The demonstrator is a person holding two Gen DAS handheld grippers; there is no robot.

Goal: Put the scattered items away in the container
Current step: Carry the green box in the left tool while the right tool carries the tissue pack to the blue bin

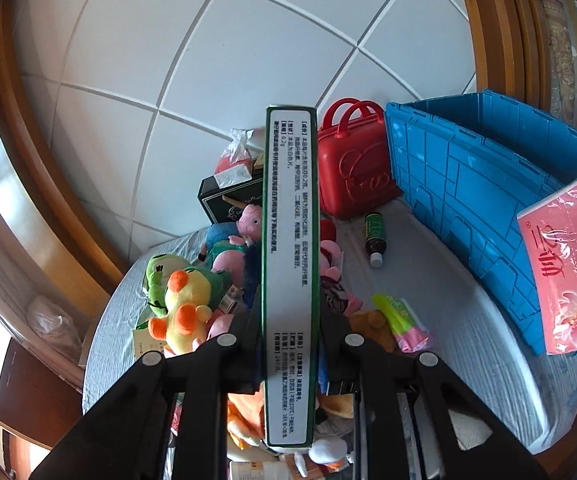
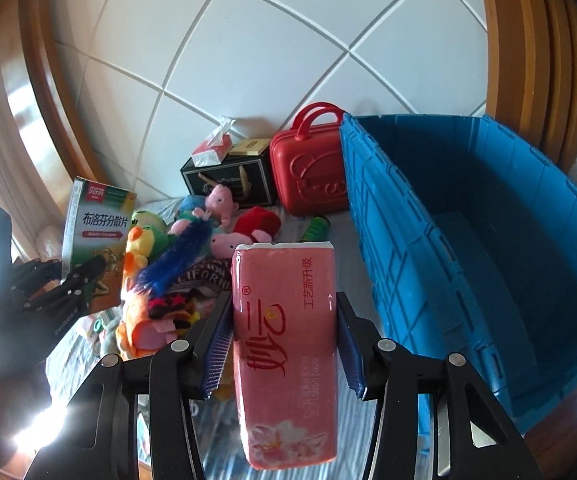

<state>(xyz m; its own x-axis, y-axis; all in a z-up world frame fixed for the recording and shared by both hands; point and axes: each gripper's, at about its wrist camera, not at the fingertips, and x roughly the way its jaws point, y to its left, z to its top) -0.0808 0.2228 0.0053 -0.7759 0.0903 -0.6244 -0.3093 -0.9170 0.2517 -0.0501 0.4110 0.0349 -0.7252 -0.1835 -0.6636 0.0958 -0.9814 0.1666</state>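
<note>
My left gripper (image 1: 290,316) is shut on the narrow edges of a green-trimmed medicine box (image 1: 291,240), held above the pile of toys. The right wrist view shows that box (image 2: 98,224) from its printed front, at the left. My right gripper (image 2: 282,300) is shut on a pink tissue pack (image 2: 288,340), its blue pads pressing both long sides. The same pack (image 1: 564,264) shows at the right edge of the left wrist view, in front of the blue crate (image 1: 468,184). The crate (image 2: 388,220) stands open to the right of the pack, and I see nothing inside it.
A heap of plush toys (image 1: 184,300) (image 2: 216,216) lies on the grey striped cloth (image 1: 448,288). Behind it stand a red toy case (image 2: 308,172), a black gift box (image 2: 228,184) and a tissue packet (image 2: 212,148). A green bottle (image 1: 375,236) and a green-pink tube (image 1: 402,320) lie near the crate.
</note>
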